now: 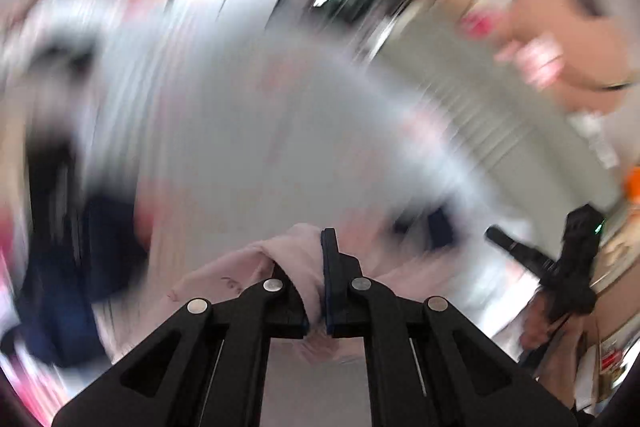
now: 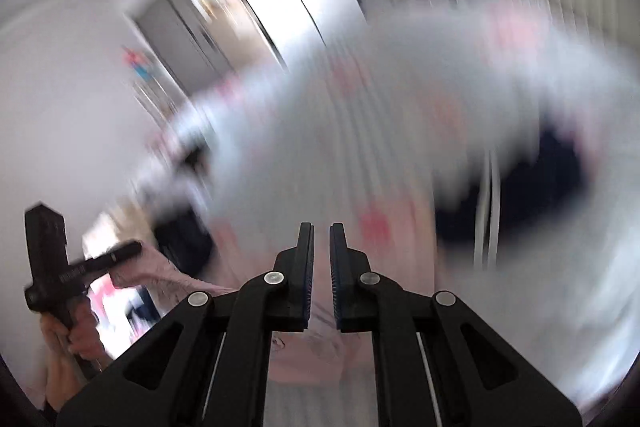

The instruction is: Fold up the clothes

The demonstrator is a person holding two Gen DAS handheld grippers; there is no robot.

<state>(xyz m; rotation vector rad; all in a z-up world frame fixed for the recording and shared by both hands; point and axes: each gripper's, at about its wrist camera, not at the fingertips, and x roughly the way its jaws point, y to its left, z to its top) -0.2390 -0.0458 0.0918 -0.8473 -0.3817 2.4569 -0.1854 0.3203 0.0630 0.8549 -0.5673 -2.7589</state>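
The left claw [image 1: 318, 279] fills the bottom of its own view, two black fingers pressed together on a bunched fold of pale pink cloth [image 1: 296, 259]. The cloth wraps over the left finger and pokes out below the pads, so the claw is pinching the garment rather than closed on air.

The right claw [image 2: 320, 275] looks much the same from its own camera: black fingers with blue ribbed pads [image 2: 308, 279], drawn nearly together with a thin slit between them. Pale pink fabric shows under and behind the pads; whether the pads actually bite it is not clear, but the jaws are as good as closed.

In the right wrist view the left claw appears at the lower left edge, held by a hand [image 2: 76, 335], with a strip of the pink garment running from its tip across towards the right claw. So the garment hangs stretched between the two claws, its long axis running from one claw to the other, side to side across the person.

In the left wrist view the right claw [image 1: 516, 251] shows at the lower right, gripped by the person's other hand [image 1: 540, 319].

Everything beyond is heavily blurred: a large whitish-grey surface with pink marks [image 1: 260, 115], dark blue patches [image 1: 80, 267], and pale room walls. Their outlines cannot be made out.
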